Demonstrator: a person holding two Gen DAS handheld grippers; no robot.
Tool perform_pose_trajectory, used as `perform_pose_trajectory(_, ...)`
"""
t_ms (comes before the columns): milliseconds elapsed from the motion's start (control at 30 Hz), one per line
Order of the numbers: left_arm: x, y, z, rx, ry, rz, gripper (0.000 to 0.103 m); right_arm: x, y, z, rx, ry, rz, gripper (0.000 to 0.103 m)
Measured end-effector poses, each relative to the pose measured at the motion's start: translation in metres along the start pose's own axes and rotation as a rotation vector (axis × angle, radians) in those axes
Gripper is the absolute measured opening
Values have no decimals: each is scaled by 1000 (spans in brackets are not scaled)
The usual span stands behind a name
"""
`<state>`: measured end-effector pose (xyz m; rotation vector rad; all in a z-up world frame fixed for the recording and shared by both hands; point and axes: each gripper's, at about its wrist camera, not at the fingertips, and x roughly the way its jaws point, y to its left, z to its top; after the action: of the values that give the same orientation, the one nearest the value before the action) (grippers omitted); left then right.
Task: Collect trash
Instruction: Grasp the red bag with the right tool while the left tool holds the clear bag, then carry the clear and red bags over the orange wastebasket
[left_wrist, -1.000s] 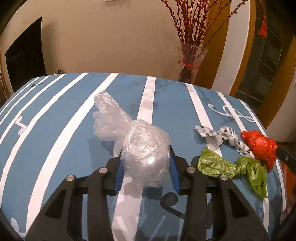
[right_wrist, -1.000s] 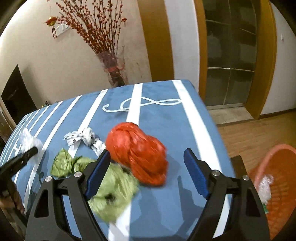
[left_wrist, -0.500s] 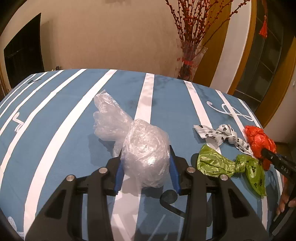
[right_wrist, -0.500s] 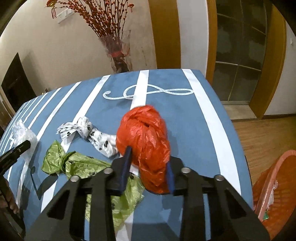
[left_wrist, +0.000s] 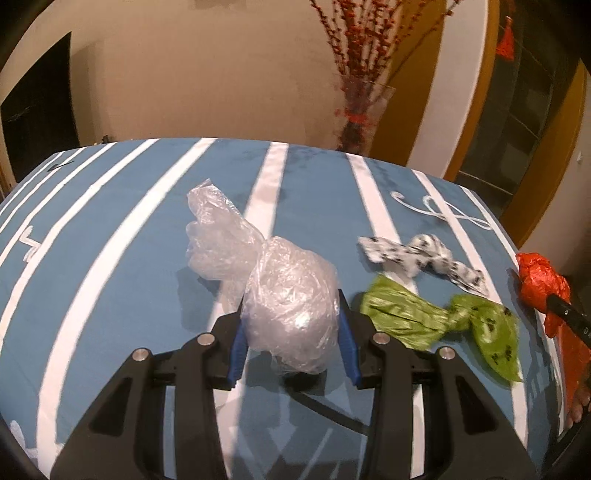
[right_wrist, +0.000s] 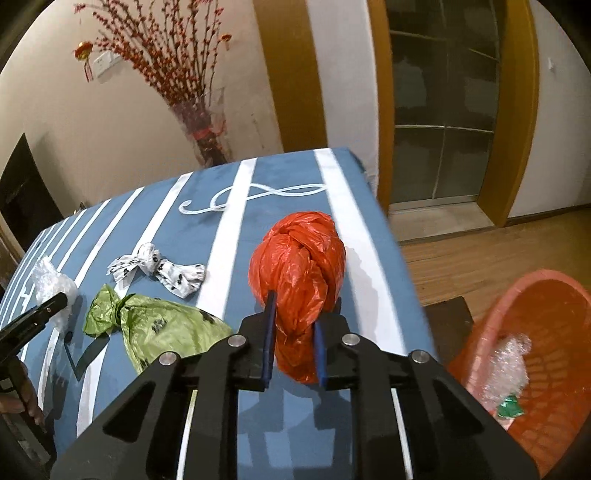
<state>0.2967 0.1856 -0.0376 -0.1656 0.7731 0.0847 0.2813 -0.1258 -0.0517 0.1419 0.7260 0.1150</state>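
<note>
The blue tablecloth with white stripes (left_wrist: 110, 221) holds four knotted bags, and none of these has reached the orange laundry basket (right_wrist: 554, 295) on the floor off the table's right edge. A crumpled clear wrapper (right_wrist: 508, 363) and a green scrap already lie inside the basket, so the collecting looks begun but mostly left to do.

The clear plastic bag (left_wrist: 291, 302) sits at the near middle of the cloth, and the left gripper (left_wrist: 291, 332) pinches its round body between the blue pads. The red plastic bag (right_wrist: 297, 273), near the right edge, stands between the pads of the right gripper (right_wrist: 293, 343), whose jaws are closing and already squeeze its lower part. The green paw-print bag (left_wrist: 436, 317) and, beyond it, the white spotted bag (left_wrist: 417, 256) lie untouched between the two.

Only the right wrist view shows the basket, its contents and the wooden floor. Only the left wrist view shows the hold on the clear bag; in the right view that bag is a small pale lump at the far left.
</note>
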Motion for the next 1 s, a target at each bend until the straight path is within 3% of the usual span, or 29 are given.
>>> perform_pose_trajectory(333, -28, -61, -4, 73, -18, -123, 41, -41, -38, -18, 51, -50, -47, 17)
perform_pose_trajectory(633, -58, -147, -21, 178, -15, -309, 41, -87, -80, -37, 140, -119, -99, 17)
perform_pose_trajectory(1000, -74, -245, -47, 279, 21, -482, 41, -125, -127, -58, 217, -172, -191, 16)
